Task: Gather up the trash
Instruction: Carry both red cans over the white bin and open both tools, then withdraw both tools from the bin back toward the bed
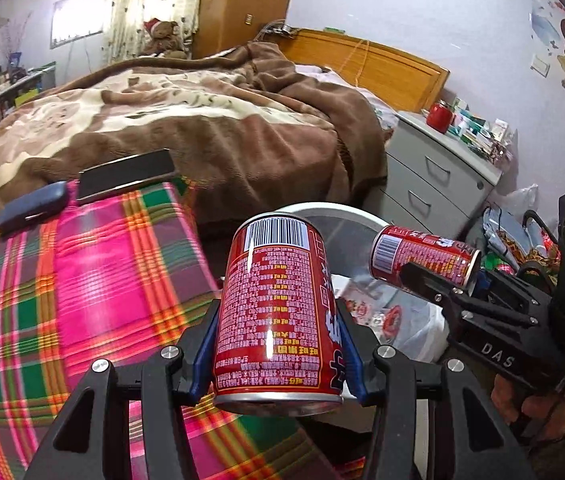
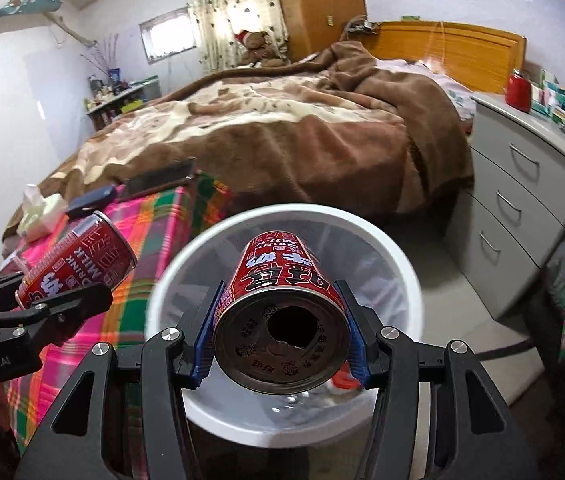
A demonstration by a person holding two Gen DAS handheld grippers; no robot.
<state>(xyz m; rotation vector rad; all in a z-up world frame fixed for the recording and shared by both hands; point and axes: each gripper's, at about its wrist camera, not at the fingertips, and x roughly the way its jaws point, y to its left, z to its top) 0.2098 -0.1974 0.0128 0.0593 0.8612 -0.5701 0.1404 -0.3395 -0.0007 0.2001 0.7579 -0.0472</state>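
My left gripper [image 1: 278, 344] is shut on a red milk drink can [image 1: 278, 308], held over the edge of the plaid cloth beside the bin. It also shows in the right wrist view [image 2: 78, 260] at the left. My right gripper [image 2: 282, 336] is shut on a second red can [image 2: 286, 320] with an opened top, held directly above the white trash bin [image 2: 402, 264]. That can shows in the left wrist view [image 1: 422, 258] at the right, over the bin rim [image 1: 334, 210]. The bin has a clear liner with wrappers inside.
A table with a pink plaid cloth [image 1: 62, 280] holds a dark phone [image 1: 126, 176], a dark case [image 1: 32, 208] and a tissue box [image 2: 38, 216]. A bed with a brown blanket [image 1: 202, 120] lies behind. A grey drawer unit [image 2: 522, 200] and bags stand to the right.
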